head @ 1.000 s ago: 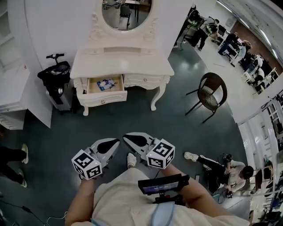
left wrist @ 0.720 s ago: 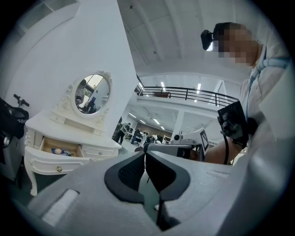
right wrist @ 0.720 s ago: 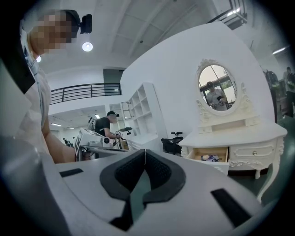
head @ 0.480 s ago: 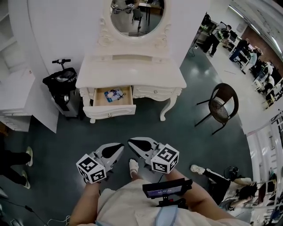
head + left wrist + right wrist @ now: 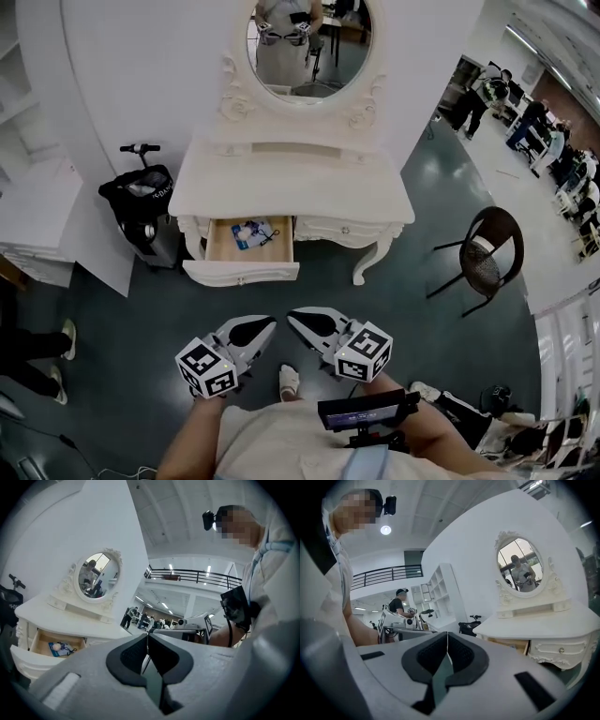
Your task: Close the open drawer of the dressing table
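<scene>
Head view: the dressing table (image 5: 300, 187) is seen at upper centre, its left drawer (image 5: 242, 273) pulled open, a blue packet (image 5: 253, 232) inside. The left gripper (image 5: 266, 324) and right gripper (image 5: 296, 316) are held at lower centre, well apart from it.
Left gripper view: the jaws are pressed together; the drawer is seen at lower left.
Right gripper view: the jaws are likewise together; the table is seen at right.

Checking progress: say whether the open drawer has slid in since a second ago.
No. The drawer juts from the dressing table as far as before.
</scene>
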A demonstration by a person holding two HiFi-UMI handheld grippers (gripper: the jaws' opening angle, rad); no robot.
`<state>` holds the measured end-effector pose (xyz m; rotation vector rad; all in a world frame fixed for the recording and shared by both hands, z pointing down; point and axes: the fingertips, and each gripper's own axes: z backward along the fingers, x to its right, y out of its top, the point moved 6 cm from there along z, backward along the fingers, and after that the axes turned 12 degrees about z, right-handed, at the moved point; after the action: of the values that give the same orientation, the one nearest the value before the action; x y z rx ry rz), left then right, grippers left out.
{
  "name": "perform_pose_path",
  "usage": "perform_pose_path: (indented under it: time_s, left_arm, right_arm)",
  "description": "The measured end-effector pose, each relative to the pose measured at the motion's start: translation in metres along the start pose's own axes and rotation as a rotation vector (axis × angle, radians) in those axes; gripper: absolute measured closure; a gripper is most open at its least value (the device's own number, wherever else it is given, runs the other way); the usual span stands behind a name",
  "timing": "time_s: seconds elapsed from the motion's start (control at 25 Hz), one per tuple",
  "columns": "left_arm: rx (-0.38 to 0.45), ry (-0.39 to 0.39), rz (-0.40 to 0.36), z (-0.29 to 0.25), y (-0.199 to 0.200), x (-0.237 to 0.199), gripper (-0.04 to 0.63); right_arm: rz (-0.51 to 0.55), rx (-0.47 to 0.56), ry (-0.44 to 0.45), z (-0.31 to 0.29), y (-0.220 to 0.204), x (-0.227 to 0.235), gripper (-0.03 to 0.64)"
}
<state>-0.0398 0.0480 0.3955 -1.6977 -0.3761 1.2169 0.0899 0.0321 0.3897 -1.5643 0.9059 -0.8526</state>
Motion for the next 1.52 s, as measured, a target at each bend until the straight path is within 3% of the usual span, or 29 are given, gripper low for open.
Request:
perform_pose_path:
  time_s: [0.48, 1.52]
  left_arm:
    - [0.062, 0.089, 0.011, -0.042, 0.023, -0.05, 0.583]
    - [0.09, 0.119, 0.084, -0.034, 0.039, -0.109, 0.578]
  right_arm:
    - [0.014, -0.014, 0.056, -0.017, 0.001, 0.077, 0.601]
    - [0.0, -0.062, 0.056, -0.061, -0.003, 0.105, 0.6]
